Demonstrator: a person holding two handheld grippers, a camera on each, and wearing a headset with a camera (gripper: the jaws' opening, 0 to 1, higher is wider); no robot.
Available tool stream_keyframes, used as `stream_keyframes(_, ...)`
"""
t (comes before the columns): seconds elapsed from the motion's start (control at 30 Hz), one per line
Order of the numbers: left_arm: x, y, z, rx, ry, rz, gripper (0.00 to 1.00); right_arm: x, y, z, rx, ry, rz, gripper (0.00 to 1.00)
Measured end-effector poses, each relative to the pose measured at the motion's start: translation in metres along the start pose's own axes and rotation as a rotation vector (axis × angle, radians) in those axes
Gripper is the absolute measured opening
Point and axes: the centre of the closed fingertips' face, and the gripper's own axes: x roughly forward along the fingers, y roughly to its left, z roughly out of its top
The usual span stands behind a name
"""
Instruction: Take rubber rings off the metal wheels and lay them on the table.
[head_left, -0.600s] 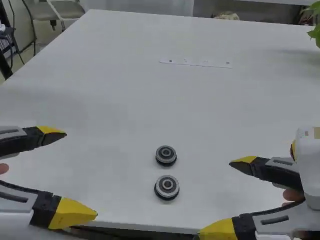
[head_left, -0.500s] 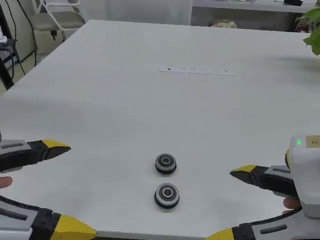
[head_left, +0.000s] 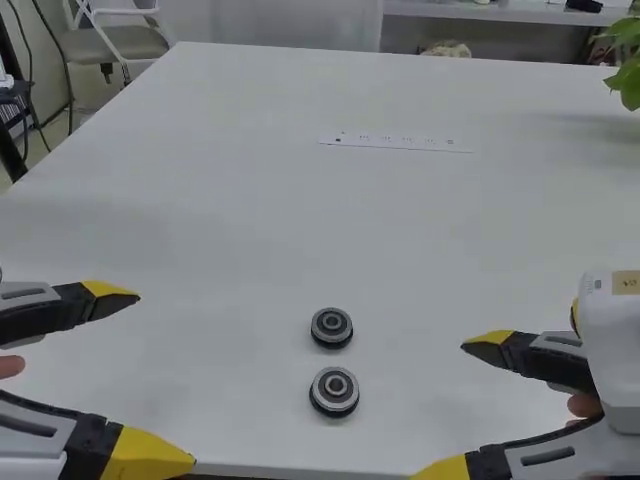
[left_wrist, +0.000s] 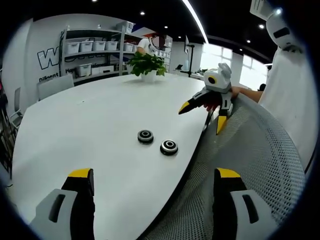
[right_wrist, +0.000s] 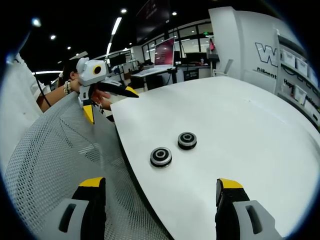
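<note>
Wheels, the nearer wheel (head_left: 334, 390) and the farther wheel (head_left: 331, 327), each with a rubber ring (head_left: 334, 409) on, lie near the table (head_left: 300, 220) edge, between left gripper (head_left: 130, 375) and right gripper (head_left: 455, 410), whose widely spread, empty jaws seem ready to approach.

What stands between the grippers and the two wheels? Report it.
Nothing visible. The near wheel and the far wheel lie apart on the bare white table. The left gripper and the right gripper are open on either side, with only tabletop between.
</note>
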Motion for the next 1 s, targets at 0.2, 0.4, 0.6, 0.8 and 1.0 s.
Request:
stream_keyframes(0.2,-0.0003,0.0,0.0004,-0.007,-0.005,-0.001,0.98,-0.0002,0.0001,-0.0002,0.0,-0.001,-0.001,0.91)
stream_keyframes(0.4,-0.0002,-0.0009,-0.0002,-0.009,-0.001,-0.004,0.98,-0.0007,-0.0004,-0.0005,0.004,-0.002,-0.002,0.9)
stream_keyframes(0.6,0.0,-0.0006,-0.0003,-0.012,0.0,-0.001,0.97,-0.0007,-0.0005,-0.0002,0.009,-0.006,0.0,0.9)
stream_keyframes(0.8,0.0001,-0.0008,-0.0006,-0.012,0.002,-0.002,0.97,-0.0007,-0.0007,0.0001,0.013,-0.009,-0.001,0.9)
stream_keyframes(1.0,0.0002,-0.0009,-0.0002,-0.015,0.0,-0.003,0.97,-0.0008,-0.0012,0.0004,0.018,-0.012,-0.001,0.9)
